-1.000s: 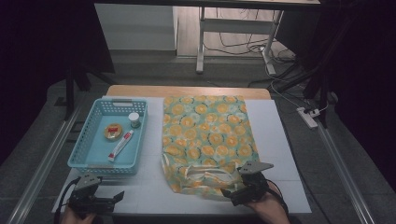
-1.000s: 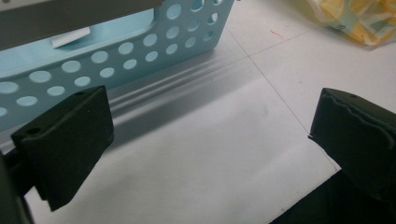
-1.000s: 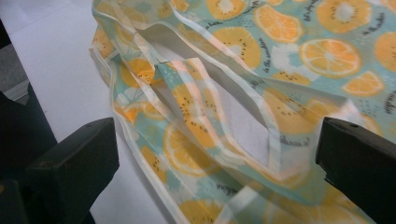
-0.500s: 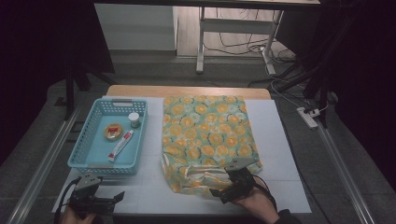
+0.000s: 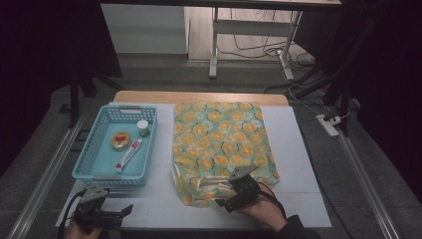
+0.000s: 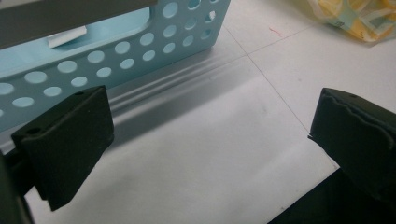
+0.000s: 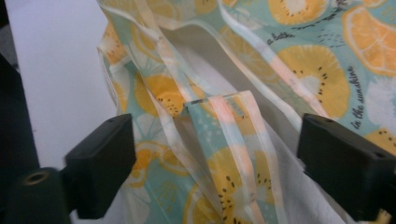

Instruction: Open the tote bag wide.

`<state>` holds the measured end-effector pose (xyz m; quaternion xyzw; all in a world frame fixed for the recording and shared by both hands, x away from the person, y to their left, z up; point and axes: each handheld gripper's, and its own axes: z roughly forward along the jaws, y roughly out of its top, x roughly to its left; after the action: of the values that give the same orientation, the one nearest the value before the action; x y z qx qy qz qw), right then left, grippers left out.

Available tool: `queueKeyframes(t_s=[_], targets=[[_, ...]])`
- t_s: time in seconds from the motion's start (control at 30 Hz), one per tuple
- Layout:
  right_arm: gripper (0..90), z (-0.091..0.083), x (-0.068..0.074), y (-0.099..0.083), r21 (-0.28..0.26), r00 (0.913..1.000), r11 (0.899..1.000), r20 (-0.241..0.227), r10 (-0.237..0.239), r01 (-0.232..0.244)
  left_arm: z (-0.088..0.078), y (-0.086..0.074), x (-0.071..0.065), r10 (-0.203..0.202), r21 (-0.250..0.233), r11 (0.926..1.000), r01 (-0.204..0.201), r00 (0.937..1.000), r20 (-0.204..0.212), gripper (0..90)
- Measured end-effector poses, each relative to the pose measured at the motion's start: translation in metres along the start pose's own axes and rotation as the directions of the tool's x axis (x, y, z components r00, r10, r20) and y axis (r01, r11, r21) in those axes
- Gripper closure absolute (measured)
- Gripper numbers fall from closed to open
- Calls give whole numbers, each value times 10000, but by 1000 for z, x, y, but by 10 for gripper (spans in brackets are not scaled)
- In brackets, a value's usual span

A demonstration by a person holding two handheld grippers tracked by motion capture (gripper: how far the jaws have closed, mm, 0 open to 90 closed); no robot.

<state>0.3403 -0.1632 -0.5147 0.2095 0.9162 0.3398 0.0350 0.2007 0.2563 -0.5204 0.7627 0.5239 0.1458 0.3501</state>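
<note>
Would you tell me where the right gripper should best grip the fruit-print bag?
Probably the strap loop lying at the fruit-print bag's open near end, from the person's side: it lies between the right gripper's open jaws, which have just been closing.

A fabric tote bag [image 5: 221,144] printed with orange and kiwi slices on pale teal lies flat on the white table cover [image 5: 298,149], just to the right of the blue basket [image 5: 89,149]. Its mouth faces the near edge of the cover, slightly agape, showing a cream lining [image 7: 205,70]. Its pale strap handles [image 7: 233,135] lie loosely crumpled across that opening.
</note>
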Motion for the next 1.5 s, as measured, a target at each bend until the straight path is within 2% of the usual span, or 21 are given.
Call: queueKeyframes(t_s=[0.13, 0.33, 0.4, 0.57, 0.67, 1.0, 1.5], targets=[[386, 0, -2, 2, 186, 10000, 9998, -53, -65, 66, 0, 0, 0, 23, 29, 10000, -23, 10000, 2, 0], [808, 0, -7, 3, 590, 9982, 9980, -573, -170, 204, 0, 0, -1, 61, 39, 10000, -61, 10000, -8, 0], [887, -3, -8, 4, 576, 9971, 9981, -736, -171, 214, 0, 0, 0, 57, 37, 10000, -57, 10000, -4, 0], [896, -12, -11, 11, 234, 9957, 9997, -929, -48, 70, 0, 0, 0, 58, 35, 10000, -58, 10000, -3, 0], [897, -16, -14, 15, 92, 9961, 10000, -879, 21, -13, 0, 0, 0, 54, 39, 10000, -54, 10000, 8, 0], [897, -29, -36, 32, -315, 9969, 9992, -751, 225, -250, 0, 0, 0, 29, 46, 10000, -30, 10000, 27, 0], [897, -16, -70, 67, -534, 9986, 9979, -400, 354, -375, 0, 0, 1, -10, 46, 10000, 9, 10000, 78, 0]])
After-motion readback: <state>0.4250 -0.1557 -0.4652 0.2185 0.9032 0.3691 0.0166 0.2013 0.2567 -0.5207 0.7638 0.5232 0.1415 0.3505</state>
